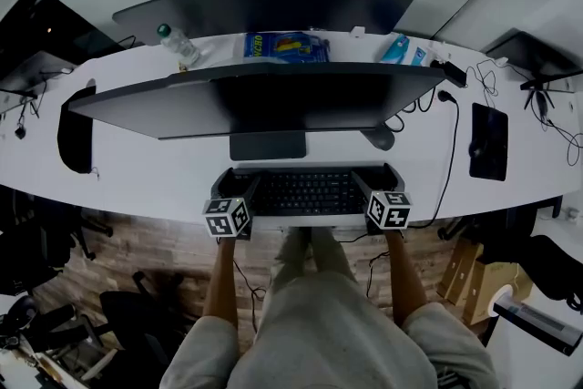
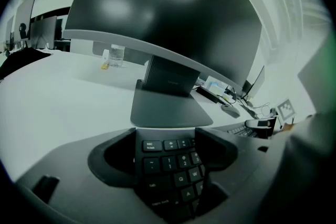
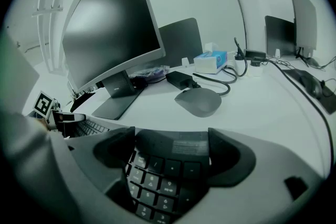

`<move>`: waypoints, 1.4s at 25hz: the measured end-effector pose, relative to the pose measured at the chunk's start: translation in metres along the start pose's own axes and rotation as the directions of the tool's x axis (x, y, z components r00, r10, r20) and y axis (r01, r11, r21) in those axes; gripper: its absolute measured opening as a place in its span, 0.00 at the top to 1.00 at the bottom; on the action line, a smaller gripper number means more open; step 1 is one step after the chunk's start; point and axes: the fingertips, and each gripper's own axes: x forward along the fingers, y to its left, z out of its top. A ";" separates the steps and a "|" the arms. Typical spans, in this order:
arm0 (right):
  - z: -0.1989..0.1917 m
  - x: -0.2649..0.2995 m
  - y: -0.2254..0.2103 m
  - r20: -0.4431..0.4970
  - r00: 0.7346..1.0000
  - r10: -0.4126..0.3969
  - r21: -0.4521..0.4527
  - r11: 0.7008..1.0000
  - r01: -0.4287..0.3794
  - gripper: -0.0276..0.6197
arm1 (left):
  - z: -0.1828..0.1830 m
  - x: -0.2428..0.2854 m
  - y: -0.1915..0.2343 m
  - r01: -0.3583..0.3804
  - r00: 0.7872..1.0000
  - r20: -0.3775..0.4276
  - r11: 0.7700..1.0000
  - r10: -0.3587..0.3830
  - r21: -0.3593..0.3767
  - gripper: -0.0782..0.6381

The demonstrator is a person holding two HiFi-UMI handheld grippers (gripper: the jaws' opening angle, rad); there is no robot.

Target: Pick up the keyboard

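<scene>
The keyboard (image 1: 305,193) lies at the front edge of the surface (image 1: 164,168), just in front of the foot of the stand (image 1: 267,144) that carries the big monitor (image 1: 264,100). Its long axis runs left to right, parallel to this front edge, so each short end points to one tool.

The left tool (image 1: 239,191) is at the left end and the right tool (image 1: 375,187) at the right end, and neither is nearer than the other. In the left gripper view, the end with the esc key fills the whole gap between the two jaws, and the jaws seem to press on the far and the near long edge. In the right gripper view it is the same with the number pad end; the mouse (image 3: 198,101) lies beyond it, apart from it. So I judge that both tools are clenched on the keyboard, one at each end.

I cannot tell whether the keyboard rests on the surface or is already a little raised.

The left forearm (image 1: 221,278) and the right forearm (image 1: 404,273) reach forward from the body, almost parallel. Both tools point away from the person, across the keyboard's long axis. For a lift, I think both tools must rise together, or the keyboard will tilt.
</scene>
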 end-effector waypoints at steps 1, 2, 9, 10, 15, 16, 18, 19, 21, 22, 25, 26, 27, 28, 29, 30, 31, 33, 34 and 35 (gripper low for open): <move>0.001 -0.002 0.000 0.003 1.000 0.000 0.000 1.000 0.000 0.31 | 0.002 -0.002 -0.001 -0.001 1.000 0.006 1.000 0.001 0.000 0.43; 0.002 -0.004 0.001 0.007 1.000 0.001 0.000 1.000 -0.001 0.31 | 0.003 -0.003 -0.002 -0.002 1.000 0.012 1.000 0.002 0.000 0.43; 0.017 -0.022 0.002 0.058 0.998 -0.001 -0.007 1.000 0.002 0.31 | 0.021 -0.015 -0.015 0.003 0.998 0.063 1.000 -0.004 0.023 0.43; 0.020 -0.026 0.002 0.069 0.998 -0.002 -0.010 1.000 0.002 0.31 | 0.024 -0.017 -0.017 0.004 0.997 0.072 1.000 -0.006 0.029 0.43; 0.041 -0.046 0.008 0.131 0.991 -0.003 -0.036 0.999 0.008 0.31 | 0.044 -0.034 -0.028 -0.008 0.992 0.123 0.998 0.001 0.058 0.44; 0.046 -0.051 0.009 0.144 0.990 -0.003 -0.043 0.999 0.009 0.31 | 0.049 -0.037 -0.030 -0.012 0.991 0.134 0.998 0.003 0.063 0.43; 0.057 -0.059 0.013 0.170 0.985 -0.003 -0.057 0.998 0.013 0.31 | 0.057 -0.045 -0.034 -0.010 0.988 0.157 0.998 -0.001 0.069 0.43; 0.062 -0.063 0.015 0.183 0.983 -0.002 -0.065 0.998 0.014 0.31 | 0.062 -0.049 -0.035 -0.009 0.986 0.169 0.997 -0.003 0.070 0.43; 0.074 -0.072 0.019 0.207 0.978 0.000 -0.081 0.997 0.017 0.31 | 0.071 -0.057 -0.039 -0.009 0.981 0.194 0.997 -0.005 0.073 0.43; 0.080 -0.077 0.021 0.219 0.976 0.002 -0.089 0.996 0.018 0.31 | 0.075 -0.062 -0.041 -0.010 0.978 0.208 0.997 -0.006 0.074 0.43; 0.101 -0.092 0.027 0.266 0.964 0.012 -0.117 0.993 0.020 0.31 | 0.092 -0.077 -0.048 -0.010 0.967 0.256 0.997 -0.011 0.081 0.43; 0.107 -0.097 0.029 0.281 0.960 0.015 -0.125 0.992 0.021 0.31 | 0.097 -0.081 -0.051 -0.010 0.963 0.270 0.996 -0.014 0.085 0.44; 0.113 -0.102 0.031 0.295 0.955 0.018 -0.132 0.991 0.022 0.31 | 0.103 -0.086 -0.053 -0.009 0.959 0.285 0.996 -0.017 0.090 0.43; 0.119 -0.107 0.033 0.310 0.951 0.020 -0.140 0.990 0.025 0.31 | 0.108 -0.091 -0.055 -0.009 0.954 0.299 0.995 -0.020 0.095 0.43; 0.125 -0.112 0.035 0.324 0.946 0.022 -0.146 0.989 0.027 0.31 | 0.114 -0.095 -0.057 -0.009 0.949 0.314 0.995 -0.023 0.100 0.43; 0.131 -0.116 0.037 0.339 0.941 0.024 -0.152 0.988 0.029 0.31 | 0.120 -0.099 -0.059 -0.010 0.944 0.328 0.994 -0.025 0.105 0.43; 0.137 -0.120 0.039 0.352 0.936 0.027 -0.157 0.987 0.031 0.31 | 0.125 -0.103 -0.061 -0.011 0.939 0.342 0.994 -0.028 0.111 0.43; 0.147 -0.128 0.043 0.377 0.926 0.033 -0.165 0.986 0.032 0.31 | 0.136 -0.112 -0.065 -0.012 0.929 0.368 0.993 -0.033 0.120 0.44; 0.153 -0.132 0.045 0.389 0.920 0.036 -0.169 0.985 0.033 0.31 | 0.141 -0.116 -0.067 -0.013 0.924 0.380 0.992 -0.036 0.125 0.43; 0.157 -0.137 0.047 0.401 0.915 0.039 -0.174 0.984 0.034 0.31 | 0.146 -0.120 -0.069 -0.013 0.920 0.391 0.992 -0.039 0.129 0.43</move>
